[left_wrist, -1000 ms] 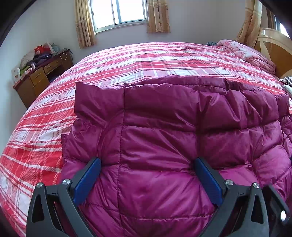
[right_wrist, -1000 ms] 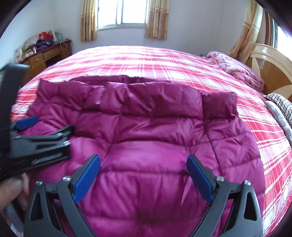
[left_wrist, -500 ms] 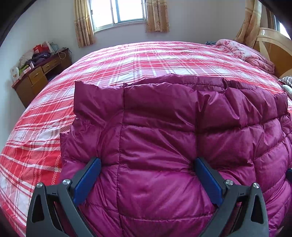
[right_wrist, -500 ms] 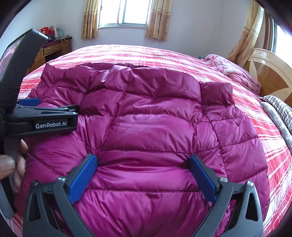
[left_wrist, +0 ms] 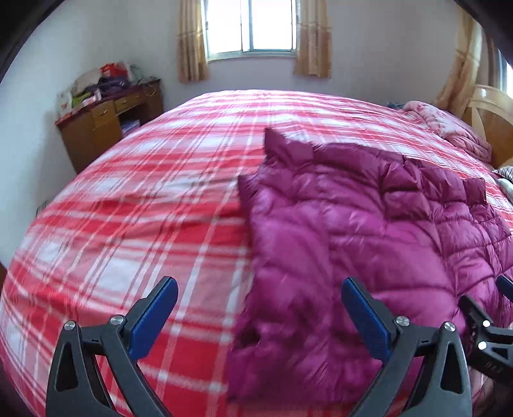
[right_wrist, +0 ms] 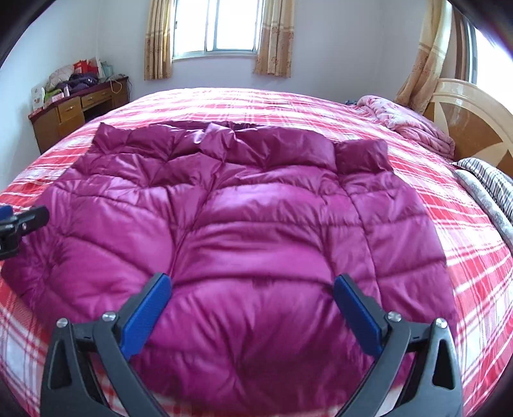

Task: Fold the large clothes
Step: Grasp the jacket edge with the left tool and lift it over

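Note:
A magenta quilted down jacket [right_wrist: 256,224] lies folded flat on the red plaid bed [right_wrist: 465,272]. In the left wrist view the jacket [left_wrist: 368,240] fills the right half, its left edge running down the middle. My left gripper [left_wrist: 259,308] is open and empty, above that left edge and the bare bedspread [left_wrist: 128,224]. My right gripper [right_wrist: 253,301] is open and empty, low over the jacket's near part. The right gripper shows at the left wrist view's right edge [left_wrist: 487,324]; the left gripper shows at the right wrist view's left edge [right_wrist: 19,224].
A wooden desk [left_wrist: 105,122] piled with clutter stands by the far left wall. A pink blanket [right_wrist: 407,118] and striped bedding [right_wrist: 487,179] lie by the wooden headboard [right_wrist: 474,122] on the right. A curtained window [right_wrist: 218,29] is at the back.
My left gripper has swung left off the jacket, now over its left edge and the bedspread. My right gripper has pulled back and up a little. The jacket lies still.

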Tool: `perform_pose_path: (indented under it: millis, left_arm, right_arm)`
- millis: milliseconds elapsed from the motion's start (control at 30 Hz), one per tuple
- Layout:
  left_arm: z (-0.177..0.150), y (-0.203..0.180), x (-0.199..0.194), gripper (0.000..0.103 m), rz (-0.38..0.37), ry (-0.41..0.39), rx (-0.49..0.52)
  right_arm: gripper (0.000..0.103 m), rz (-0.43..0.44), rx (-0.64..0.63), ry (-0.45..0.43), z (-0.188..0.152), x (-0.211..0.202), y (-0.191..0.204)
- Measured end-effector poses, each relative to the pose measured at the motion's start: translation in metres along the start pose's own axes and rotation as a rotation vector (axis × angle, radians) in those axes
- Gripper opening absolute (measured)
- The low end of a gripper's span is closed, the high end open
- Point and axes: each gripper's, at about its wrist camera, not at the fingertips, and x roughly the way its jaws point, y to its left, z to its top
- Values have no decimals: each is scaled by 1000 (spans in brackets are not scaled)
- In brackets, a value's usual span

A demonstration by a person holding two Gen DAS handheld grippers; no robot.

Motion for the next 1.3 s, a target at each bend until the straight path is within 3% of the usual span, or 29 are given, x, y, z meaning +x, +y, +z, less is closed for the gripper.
perform_pose_path:
  millis: [133, 400, 500, 567, 633, 733, 900, 1033, 1133, 1300]
  left_arm:
    - [-19, 7, 15, 102, -43, 65, -55]
    - [-23, 9, 17, 98, -168, 41, -106]
    - [-22, 1, 14, 55, -261, 27, -86]
    - [-23, -3, 13, 49, -266, 16, -73]
    - [-23, -4, 9, 25, -299, 3, -64]
    - [-17, -10, -6, 12, -290, -46, -29]
    - [3, -39, -51, 9, -269, -186, 103]
    - [19, -71, -84, 9, -277, -283, 216]
    - [27, -106, -100, 9, -283, -337, 322]
    - [29, -163, -119, 9, -371, -368, 438]
  right_arm:
    - [103, -28, -29, -2, -7, 12, 7]
    - [103, -53, -41, -13, -11, 15, 9]
    - [103, -49, -36, -18, -13, 15, 8]
    - [103, -48, -35, -22, -13, 14, 8]
    - [103, -49, -30, -24, -14, 14, 8]
    - [103, -45, -24, -24, -15, 13, 8]
    - [102, -25, -10, -5, -10, 6, 4]
    - [93, -12, 5, -18, -8, -12, -6]
    - [93, -26, 29, -43, -6, -29, -23]
    - [93, -74, 106, -59, -7, -50, -70]
